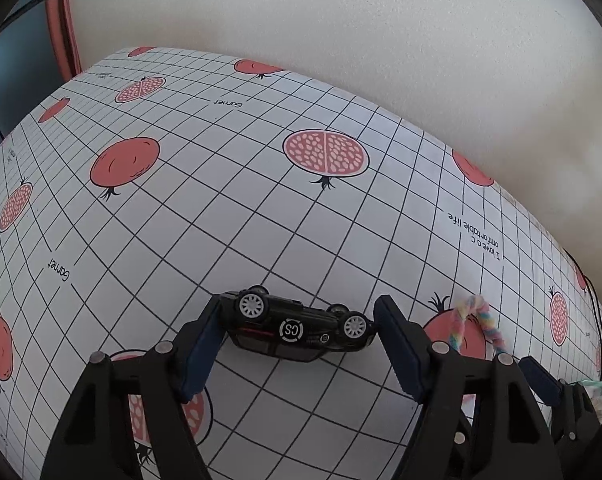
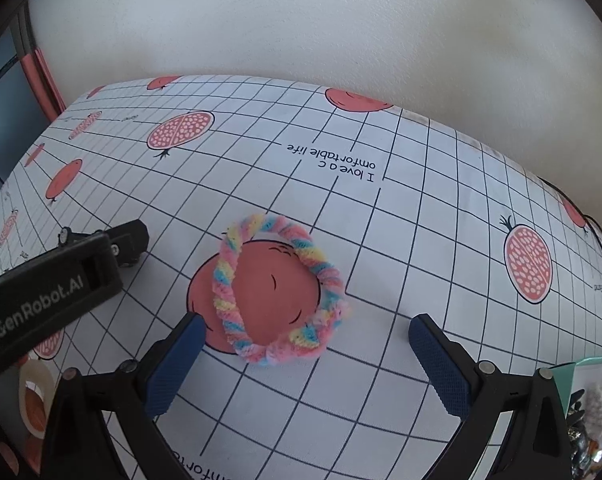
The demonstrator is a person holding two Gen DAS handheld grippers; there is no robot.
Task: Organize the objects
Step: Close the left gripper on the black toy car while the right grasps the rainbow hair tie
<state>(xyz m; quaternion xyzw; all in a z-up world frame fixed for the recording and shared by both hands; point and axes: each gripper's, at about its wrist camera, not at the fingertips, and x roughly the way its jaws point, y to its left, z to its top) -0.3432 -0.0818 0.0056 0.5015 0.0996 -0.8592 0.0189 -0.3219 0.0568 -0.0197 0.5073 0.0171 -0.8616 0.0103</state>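
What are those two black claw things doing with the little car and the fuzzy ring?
A person is tidying a table with a hand-held gripper in each hand. The left hand-held gripper has its jaws open around a black toy car, which lies flipped with its wheels up. The right hand-held gripper is open too, just in front of a pastel fuzzy ring lying on the tablecloth. Neither thing is gripped yet.
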